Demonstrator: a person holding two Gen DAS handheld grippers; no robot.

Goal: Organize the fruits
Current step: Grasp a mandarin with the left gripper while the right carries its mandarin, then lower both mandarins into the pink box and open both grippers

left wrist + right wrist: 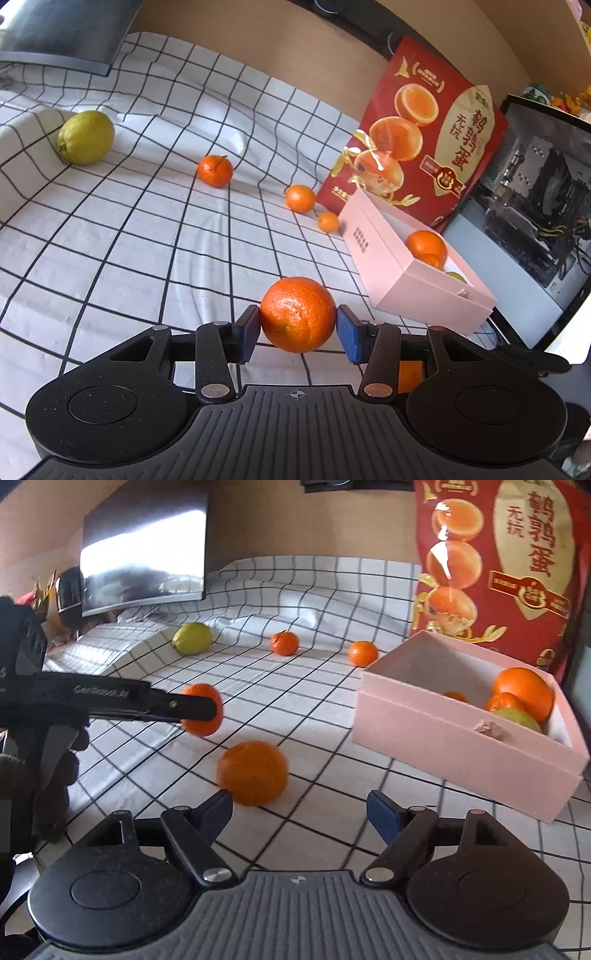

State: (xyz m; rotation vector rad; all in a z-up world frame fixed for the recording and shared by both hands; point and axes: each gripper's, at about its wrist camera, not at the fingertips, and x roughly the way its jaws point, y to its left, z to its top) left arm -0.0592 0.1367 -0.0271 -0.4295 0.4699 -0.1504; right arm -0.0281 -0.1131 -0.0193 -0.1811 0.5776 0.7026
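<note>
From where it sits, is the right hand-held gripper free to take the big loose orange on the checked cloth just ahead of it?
Probably yes. The right hand-held gripper is open and empty, and the big round orange lies just beyond its left fingertip on bare cloth, slightly left of centre, with nothing between them.

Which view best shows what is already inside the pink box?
The right wrist view: it looks into the pink box from its open side, showing a large orange, smaller orange fruits and a green fruit. The left wrist view sees the box at a shallower angle, its wall hiding most contents.
</note>
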